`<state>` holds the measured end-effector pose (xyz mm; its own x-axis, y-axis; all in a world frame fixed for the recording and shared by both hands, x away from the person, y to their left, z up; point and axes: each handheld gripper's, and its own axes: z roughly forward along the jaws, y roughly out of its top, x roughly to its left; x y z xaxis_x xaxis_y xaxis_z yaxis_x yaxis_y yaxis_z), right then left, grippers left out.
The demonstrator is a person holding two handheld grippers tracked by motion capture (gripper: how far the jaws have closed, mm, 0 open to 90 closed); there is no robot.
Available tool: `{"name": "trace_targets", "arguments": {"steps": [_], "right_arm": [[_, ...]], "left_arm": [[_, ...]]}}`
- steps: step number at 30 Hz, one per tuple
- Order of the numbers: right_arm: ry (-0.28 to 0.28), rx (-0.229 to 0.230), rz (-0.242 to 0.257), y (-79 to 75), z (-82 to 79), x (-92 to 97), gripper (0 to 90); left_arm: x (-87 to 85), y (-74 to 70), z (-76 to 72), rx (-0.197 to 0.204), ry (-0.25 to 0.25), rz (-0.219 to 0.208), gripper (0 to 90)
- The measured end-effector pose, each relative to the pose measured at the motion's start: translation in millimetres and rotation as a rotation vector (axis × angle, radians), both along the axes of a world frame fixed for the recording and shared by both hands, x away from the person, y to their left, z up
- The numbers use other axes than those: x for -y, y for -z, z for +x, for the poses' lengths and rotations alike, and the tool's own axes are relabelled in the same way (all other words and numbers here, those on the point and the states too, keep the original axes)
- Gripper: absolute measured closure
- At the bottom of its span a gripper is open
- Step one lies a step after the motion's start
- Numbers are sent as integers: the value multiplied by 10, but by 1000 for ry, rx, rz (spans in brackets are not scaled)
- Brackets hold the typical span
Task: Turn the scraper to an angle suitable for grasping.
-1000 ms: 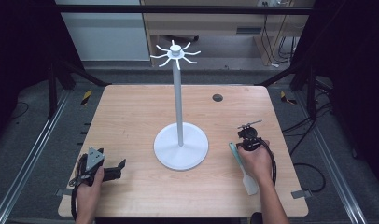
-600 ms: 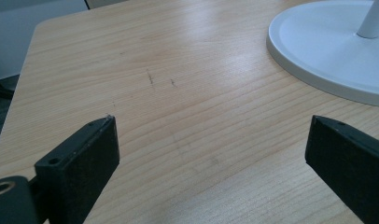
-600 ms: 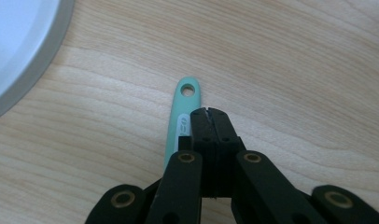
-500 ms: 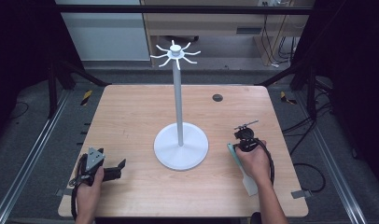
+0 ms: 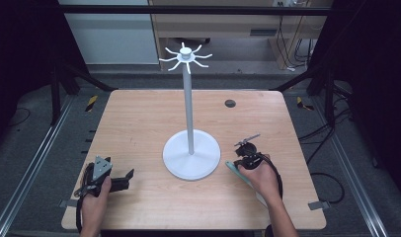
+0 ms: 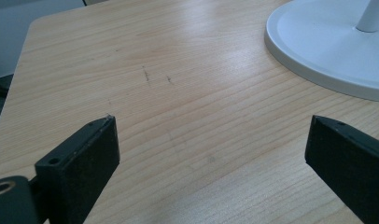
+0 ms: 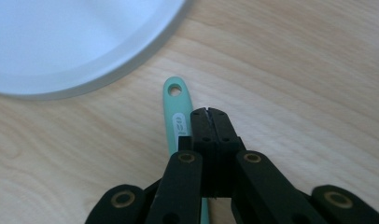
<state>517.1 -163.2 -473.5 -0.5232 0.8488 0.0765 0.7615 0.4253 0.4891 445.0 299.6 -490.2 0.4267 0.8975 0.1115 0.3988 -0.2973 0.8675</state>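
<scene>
A tall white stand [image 5: 190, 113] with a ring of hooks [image 5: 185, 54] on top rises from a round white base [image 5: 191, 155] at the table's middle. A teal-handled utensil [image 5: 236, 170] lies flat just right of the base, its hanging hole [image 7: 175, 90] pointing at the base rim [image 7: 131, 60]. My right gripper [image 5: 245, 148] is low over that handle with its jaws pressed together; in the right gripper view [image 7: 208, 112] the handle [image 7: 177, 112] runs beside and under them. My left gripper [image 5: 125, 180] rests near the front left corner, open, with bare wood between its jaws [image 6: 211, 135].
A small dark grommet [image 5: 230, 103] sits in the wooden table [image 5: 139, 123] at the back right. Black frame posts and cables stand beyond the table's sides. The stand's base [image 6: 327, 51] lies ahead and to the right of the left gripper.
My right gripper has crept a little to the left, toward the stand's base. The left gripper and the stand have stayed put.
</scene>
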Motion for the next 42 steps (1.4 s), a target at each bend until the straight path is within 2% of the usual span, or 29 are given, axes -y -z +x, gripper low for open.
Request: {"name": "trace_targets", "arguments": {"steps": [5, 12, 14, 16, 25, 26, 31, 39, 40, 42], "right_arm": [[-37, 17, -15, -25, -66, -74, 900], [-87, 40, -53, -206, -94, -139, 900], [-93, 40, -56, -213, -91, -142, 888], [-99, 25, -58, -229, -91, -164, 863], [-153, -26, -152, -223, -41, -225, 732], [-163, -42, -159, -201, -37, -231, 689], [-172, -64, -162, -175, -28, -240, 626], [-194, -89, -188, -116, 10, -267, 610], [-182, -101, -184, -113, 7, -279, 609], [-193, -95, -187, -103, 23, -278, 610]], "left_arm": [[6, 2, -2, -2, 1, 6, 26], [13, 7, 8, -5, 3, 5, 26], [19, 10, 12, -8, 7, 5, 26], [24, 15, 16, -10, 8, 7, 26], [35, 21, 30, -17, 17, 8, 26], [37, 23, 31, -19, 18, 6, 26], [41, 25, 29, -20, 17, 8, 26], [42, 27, 31, -21, 17, 7, 25], [43, 27, 31, -20, 17, 7, 25], [44, 26, 29, -20, 18, 7, 25]]}}
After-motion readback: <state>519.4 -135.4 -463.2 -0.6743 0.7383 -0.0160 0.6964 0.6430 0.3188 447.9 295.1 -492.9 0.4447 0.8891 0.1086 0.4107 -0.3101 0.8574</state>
